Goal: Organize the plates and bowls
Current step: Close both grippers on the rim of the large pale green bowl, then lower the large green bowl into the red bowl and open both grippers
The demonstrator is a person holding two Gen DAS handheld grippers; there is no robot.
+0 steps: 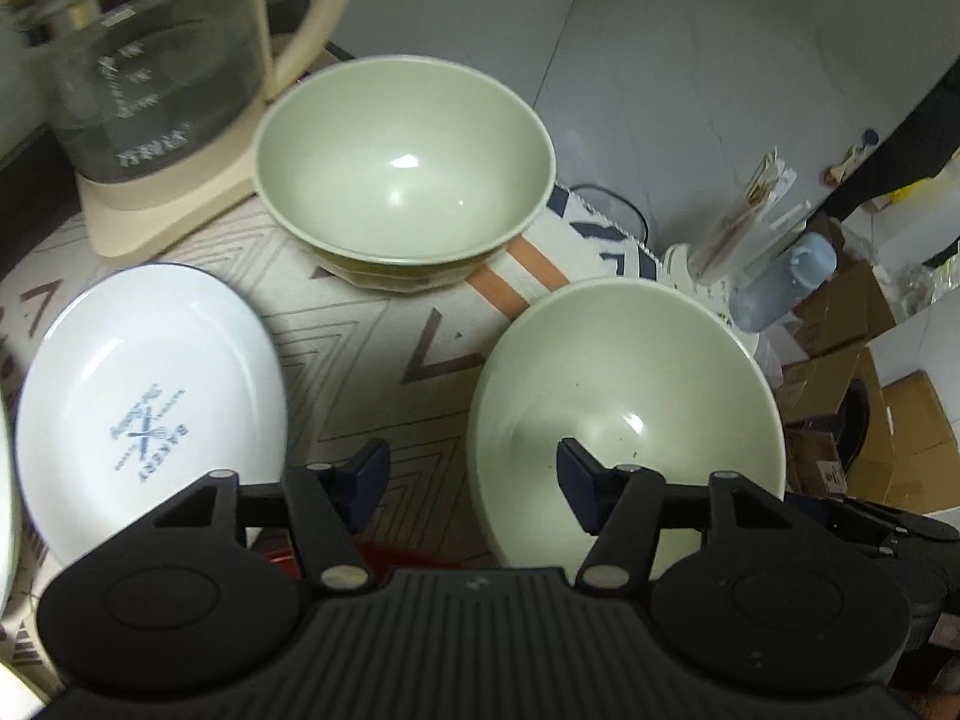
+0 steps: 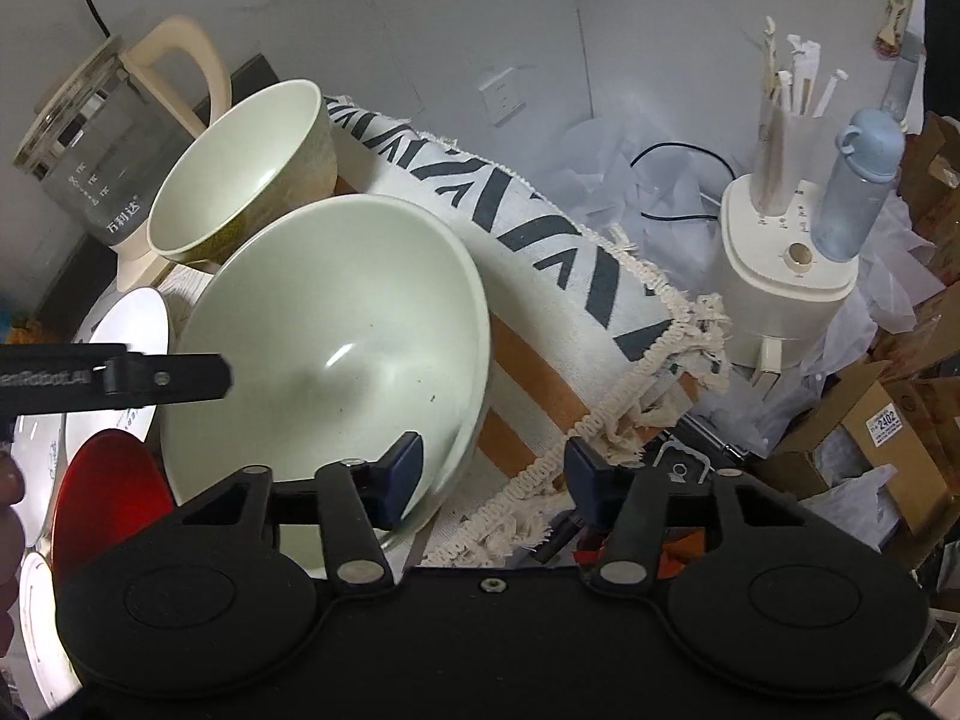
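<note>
A patterned cloth (image 1: 372, 324) is seen draped over the table, its fringed edge (image 2: 648, 384) hanging at the right. The near green bowl (image 1: 624, 396) sits at that right edge, the far green bowl (image 1: 402, 168) is set toward the back edge beside the glass kettle (image 1: 138, 72), and the white plate (image 1: 144, 408) lies at the left. The left gripper (image 1: 474, 474) is held wide open, empty; the right gripper (image 2: 492, 474) is spread open too, one finger inside the near bowl's rim, nothing clamped

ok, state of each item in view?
near bowl: upright, empty, right gripper straddling its rim
far bowl: upright, empty
plate: flat, empty
kettle: on its base
left gripper: open, holding nothing
right gripper: open
</note>
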